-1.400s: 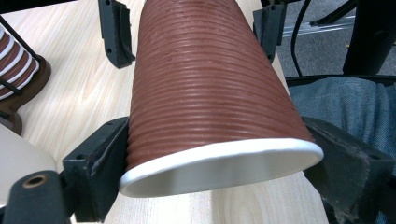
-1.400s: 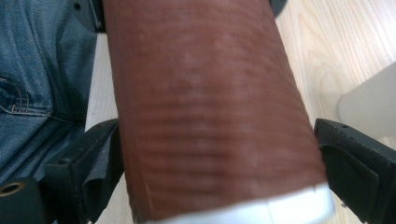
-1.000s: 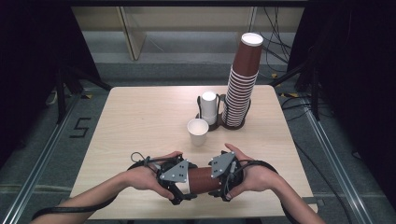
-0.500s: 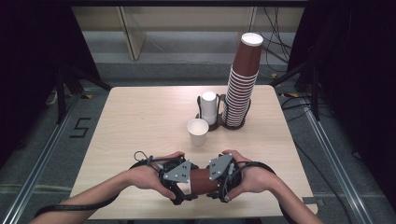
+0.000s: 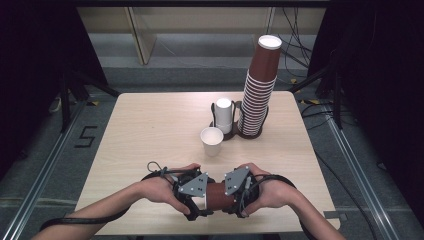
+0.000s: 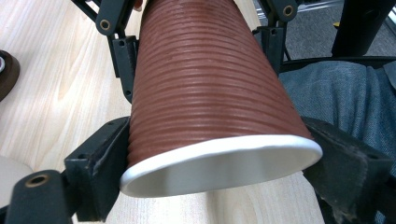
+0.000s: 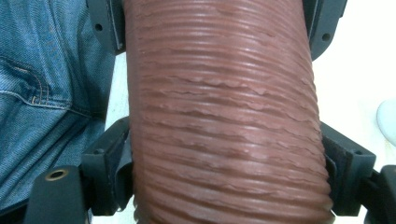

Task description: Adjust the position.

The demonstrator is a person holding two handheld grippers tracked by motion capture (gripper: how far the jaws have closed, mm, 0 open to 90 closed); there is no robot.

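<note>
Brown cup (image 5: 218, 195) lies level at lower centre, left gripper (image 5: 196, 199) clamping its rim end while right gripper (image 5: 235, 196) has just been closing its fingers onto the other end.

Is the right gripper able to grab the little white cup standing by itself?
Probably not right now: the right gripper is clamped on the brown cup. The table between it and the white cup looks bare, though.

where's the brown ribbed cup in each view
High view: the brown ribbed cup lies sideways at bottom centre, between the left tool and the right tool.
Left gripper view: it runs from top centre to its white rim near the bottom.
Right gripper view: its ribbed wall spans the middle, top to bottom.
Shared landmark: the light wooden table.
</note>
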